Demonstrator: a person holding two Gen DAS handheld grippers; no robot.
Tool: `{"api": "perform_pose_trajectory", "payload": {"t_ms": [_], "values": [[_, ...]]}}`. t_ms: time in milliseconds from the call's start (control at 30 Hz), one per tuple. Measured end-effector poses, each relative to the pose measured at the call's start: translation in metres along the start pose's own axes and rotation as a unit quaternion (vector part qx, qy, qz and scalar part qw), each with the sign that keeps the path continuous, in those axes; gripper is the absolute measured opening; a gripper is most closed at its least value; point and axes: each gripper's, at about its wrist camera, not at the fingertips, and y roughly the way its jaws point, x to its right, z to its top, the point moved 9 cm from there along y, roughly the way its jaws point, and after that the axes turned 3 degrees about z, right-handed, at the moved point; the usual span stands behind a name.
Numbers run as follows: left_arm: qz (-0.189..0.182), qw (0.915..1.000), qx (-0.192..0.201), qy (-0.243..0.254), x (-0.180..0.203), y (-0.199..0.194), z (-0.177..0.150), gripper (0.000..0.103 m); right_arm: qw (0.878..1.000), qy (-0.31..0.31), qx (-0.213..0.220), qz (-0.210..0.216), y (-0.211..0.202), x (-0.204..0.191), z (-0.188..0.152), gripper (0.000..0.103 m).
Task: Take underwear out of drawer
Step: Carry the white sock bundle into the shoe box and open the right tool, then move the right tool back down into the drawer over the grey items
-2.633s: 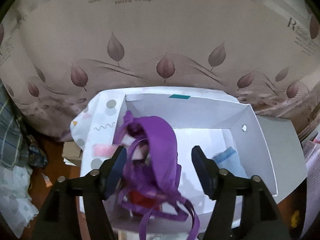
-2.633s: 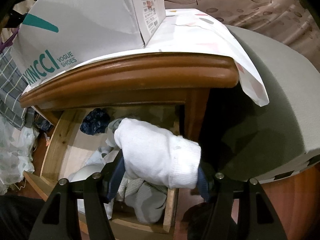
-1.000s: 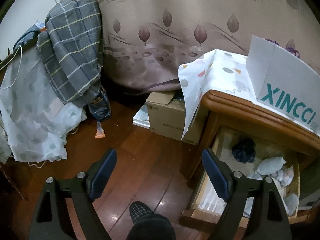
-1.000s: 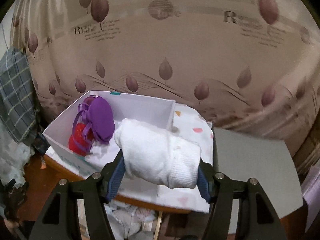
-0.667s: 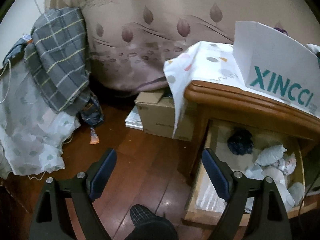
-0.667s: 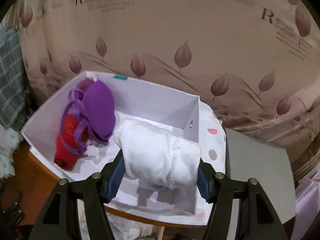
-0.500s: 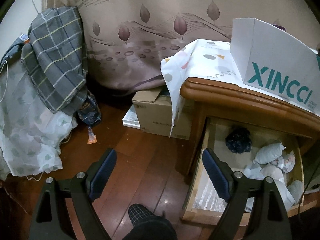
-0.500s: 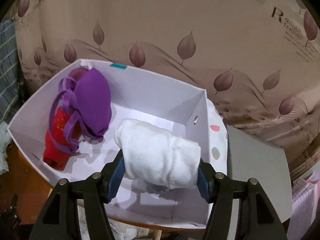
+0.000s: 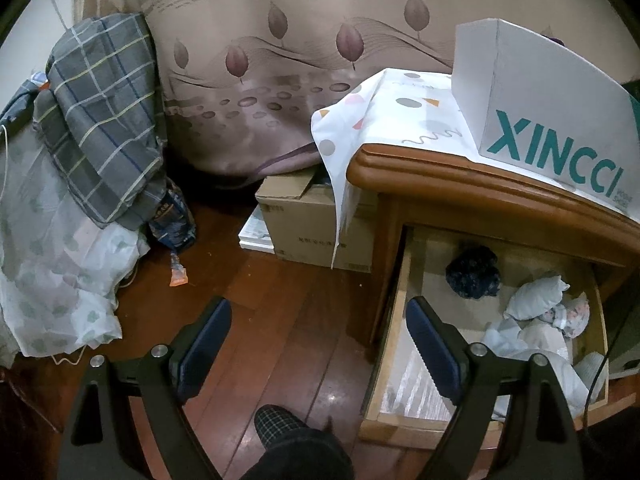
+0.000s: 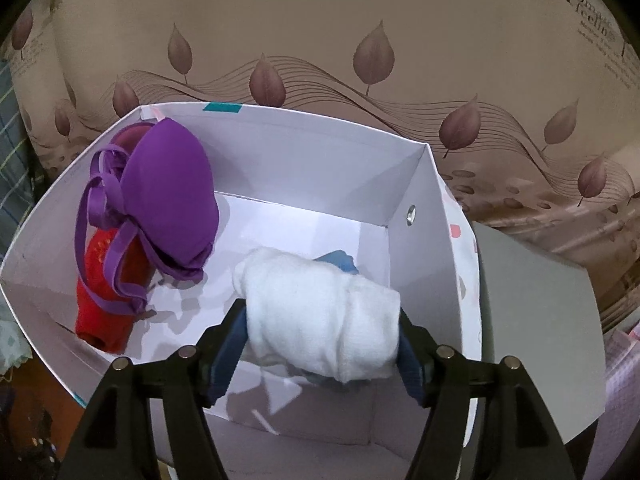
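Observation:
My right gripper [image 10: 320, 340] is shut on a rolled white garment [image 10: 320, 316] and holds it over the open white shoe box [image 10: 420, 208]. In the box lie a purple bra [image 10: 168, 196], a red garment [image 10: 100, 300] and a blue piece [image 10: 340, 260]. My left gripper [image 9: 318, 340] is open and empty above the wooden floor, left of the open wooden drawer [image 9: 392, 320]. The drawer holds a dark blue bundle [image 9: 474, 272] and several pale rolled garments [image 9: 536, 296].
The shoe box [image 9: 552, 120] stands on a spotted cloth [image 9: 392, 116] on the nightstand [image 9: 480, 196]. A cardboard box [image 9: 308, 220] sits beside it on the floor. A plaid garment [image 9: 100, 120] hangs at left. A leaf-patterned curtain [image 10: 320, 40] is behind. A foot [image 9: 288, 428] is below.
My right gripper has carried the white garment lower and further over the box. My left gripper has drifted slightly closer to the drawer and stays open.

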Motion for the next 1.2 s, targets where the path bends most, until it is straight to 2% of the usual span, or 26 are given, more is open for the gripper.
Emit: {"api": "perform_pose_trajectory", "payload": {"t_ms": [333, 467, 567, 767, 900, 1033, 1100, 1200], "values": [[-0.005, 0.9999, -0.008, 0.009, 0.005, 0.003, -0.002, 0.087, 0.998, 0.000, 0.057, 0.014, -0.053, 0.000, 0.016, 0.071], [-0.010, 0.9998, -0.008, 0.014, 0.010, 0.002, -0.003, 0.088, 0.997, -0.007, 0.069, 0.025, -0.080, 0.002, 0.008, 0.071], [-0.012, 0.9998, -0.008, 0.015, 0.011, 0.001, -0.003, 0.088, 0.997, -0.020, 0.065, 0.037, -0.098, 0.002, -0.011, 0.072], [-0.017, 0.9996, -0.008, 0.020, 0.015, 0.000, -0.003, 0.088, 0.996, -0.054, 0.024, 0.060, -0.113, -0.003, -0.082, 0.072], [-0.019, 0.9996, -0.007, 0.021, 0.015, -0.001, -0.003, 0.088, 0.996, -0.064, -0.022, 0.066, -0.098, -0.001, -0.135, 0.072], [-0.018, 0.9996, -0.008, 0.022, 0.016, -0.001, -0.004, 0.089, 0.991, -0.078, -0.081, 0.073, -0.062, 0.004, -0.187, 0.072], [-0.018, 0.9996, -0.008, 0.021, 0.016, -0.001, -0.004, 0.089, 0.987, -0.072, -0.112, 0.088, -0.043, 0.006, -0.206, 0.072], [-0.019, 0.9996, -0.010, 0.020, 0.016, -0.001, -0.004, 0.089, 0.982, -0.062, -0.155, 0.084, -0.010, 0.012, -0.229, 0.072]]}}
